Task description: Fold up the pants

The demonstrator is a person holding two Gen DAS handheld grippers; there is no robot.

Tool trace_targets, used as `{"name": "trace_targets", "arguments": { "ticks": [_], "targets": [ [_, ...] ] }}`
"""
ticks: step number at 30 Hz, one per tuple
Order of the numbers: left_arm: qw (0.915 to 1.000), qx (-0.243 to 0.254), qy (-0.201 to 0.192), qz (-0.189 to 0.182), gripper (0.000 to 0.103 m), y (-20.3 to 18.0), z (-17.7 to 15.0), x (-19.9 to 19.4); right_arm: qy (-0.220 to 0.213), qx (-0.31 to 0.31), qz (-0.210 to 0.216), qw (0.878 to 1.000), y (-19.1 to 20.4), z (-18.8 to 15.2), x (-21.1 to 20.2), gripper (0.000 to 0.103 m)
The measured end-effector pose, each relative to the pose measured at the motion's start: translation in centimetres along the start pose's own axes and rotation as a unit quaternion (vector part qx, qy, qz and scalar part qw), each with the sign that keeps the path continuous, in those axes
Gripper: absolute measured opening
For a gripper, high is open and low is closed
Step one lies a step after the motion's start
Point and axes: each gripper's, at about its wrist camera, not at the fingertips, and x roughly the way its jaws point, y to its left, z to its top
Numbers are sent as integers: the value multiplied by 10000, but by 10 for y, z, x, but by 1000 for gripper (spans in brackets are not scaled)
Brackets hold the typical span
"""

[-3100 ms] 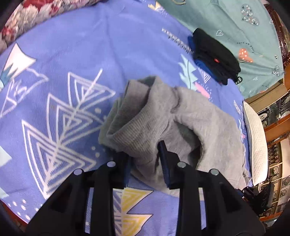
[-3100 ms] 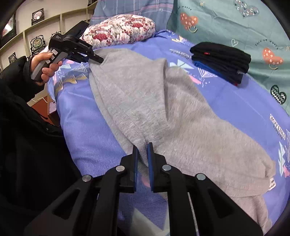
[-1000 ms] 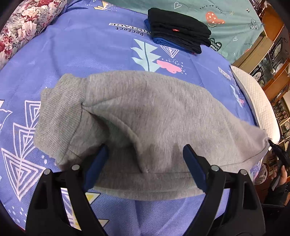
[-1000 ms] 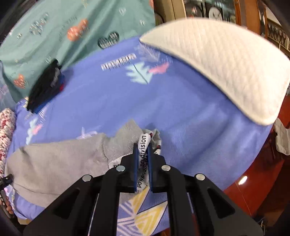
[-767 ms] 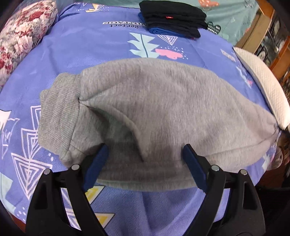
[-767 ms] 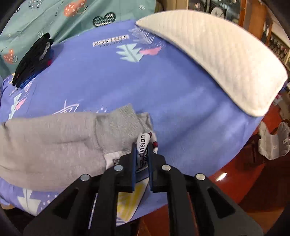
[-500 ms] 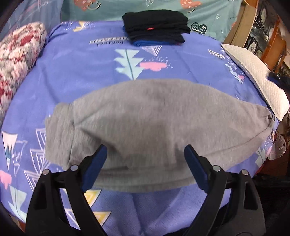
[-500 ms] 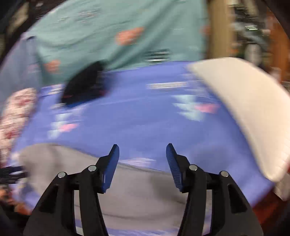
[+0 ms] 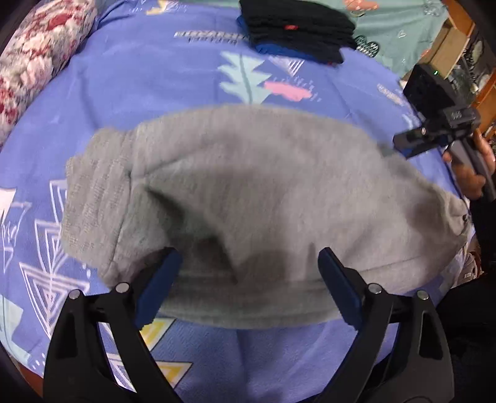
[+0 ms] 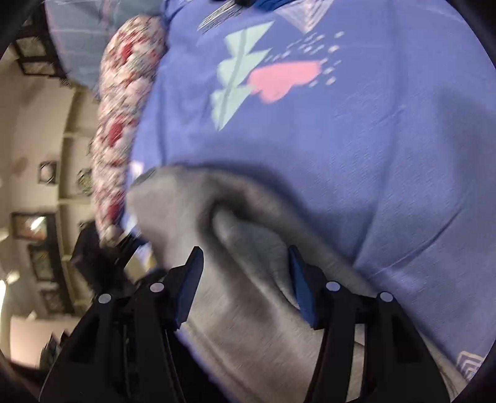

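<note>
The grey pants (image 9: 248,198) lie folded lengthwise across the blue patterned bedsheet (image 9: 155,77), ribbed waistband at the left. My left gripper (image 9: 248,279) is open and empty, its jaws wide apart over the near edge of the pants. My right gripper (image 10: 245,276) is open and empty, tilted, just above the grey pants (image 10: 248,325); the view is blurred. The right gripper also shows in the left wrist view (image 9: 403,148), held by a hand over the right part of the pants.
A stack of folded dark clothes (image 9: 294,28) sits at the far side of the bed. A floral pillow (image 9: 34,52) lies at the far left, also seen in the right wrist view (image 10: 124,102). A teal sheet (image 9: 396,21) hangs behind.
My right gripper let go of the pants' label end, opened, and swung over towards the middle of the pants. My left gripper stayed open and moved closer to the pants.
</note>
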Motion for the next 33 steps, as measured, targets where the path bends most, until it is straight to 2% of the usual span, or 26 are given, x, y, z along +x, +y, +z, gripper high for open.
{"name": "trace_targets", "arguments": {
  "ticks": [2, 4, 5, 8, 11, 13, 15, 17, 19, 20, 21, 24, 26, 27, 28, 30, 31, 32, 33],
  "targets": [
    [9991, 279, -326, -54, 92, -15, 11, -11, 139, 109, 312, 9994, 0, -7, 1, 63],
    [9978, 483, -447, -45, 95, -28, 20, -8, 236, 67, 500, 9984, 3, -10, 6, 66],
    [9979, 527, -379, 8, 96, -30, 23, 0, 267, 5, 544, 9982, 6, -10, 9, 70],
    [9992, 332, 211, 96, 96, -21, 22, 43, 276, -117, 802, 9963, 12, 2, 21, 71],
    [9991, 370, 165, 130, 96, -21, 14, 46, 294, -30, 674, 9973, 8, 22, 42, 71],
    [9995, 266, 157, 42, 96, -17, 12, 44, 351, 171, 905, 9951, 2, 34, 60, 71],
    [9996, 253, 132, 20, 96, -15, 9, 42, 83, 98, 1222, 9924, 7, 43, 65, 70],
    [9996, 260, 126, 14, 96, -14, 7, 42, -533, 29, 1389, 9889, 8, 44, 51, 69],
    [9997, 223, 101, -56, 96, -13, 8, 40, -949, 223, 1901, 9769, -2, 39, 34, 62],
    [9997, 218, 92, -82, 96, -12, 8, 39, -1127, 267, 2149, 9698, -8, 35, 24, 50],
    [9997, 219, 86, -96, 96, -13, 8, 38, -1253, 257, 2234, 9663, -13, 30, 18, 35],
    [9996, 255, 95, -92, 96, -15, 8, 37, -1543, 321, 2274, 9610, -21, 18, 4, 16],
    [9996, 258, 102, -91, 96, -16, 8, 35, -1639, 401, 2235, 9600, -25, 14, -4, 16],
    [9996, 256, 102, -91, 96, -16, 7, 34, -1735, 436, 2230, 9583, -28, 12, -9, 13],
    [9996, 253, 93, -92, 96, -15, 6, 33, -1894, 470, 2312, 9531, -31, 11, -18, 2],
    [9996, 244, 74, -103, 96, -14, 5, 32, -2191, 513, 2416, 9439, -34, 10, -37, 0],
    [9996, 245, 73, -96, 96, -14, 5, 32, -2177, 493, 2354, 9459, -32, 12, -43, 0],
    [9996, 243, 75, -87, 96, -14, 5, 31, -2049, 419, 2159, 9537, -27, 14, -43, 0],
    [9996, 246, 77, -85, 96, -14, 6, 32, -1785, 171, 1651, 9699, -14, 17, -39, 3]
  ]
}}
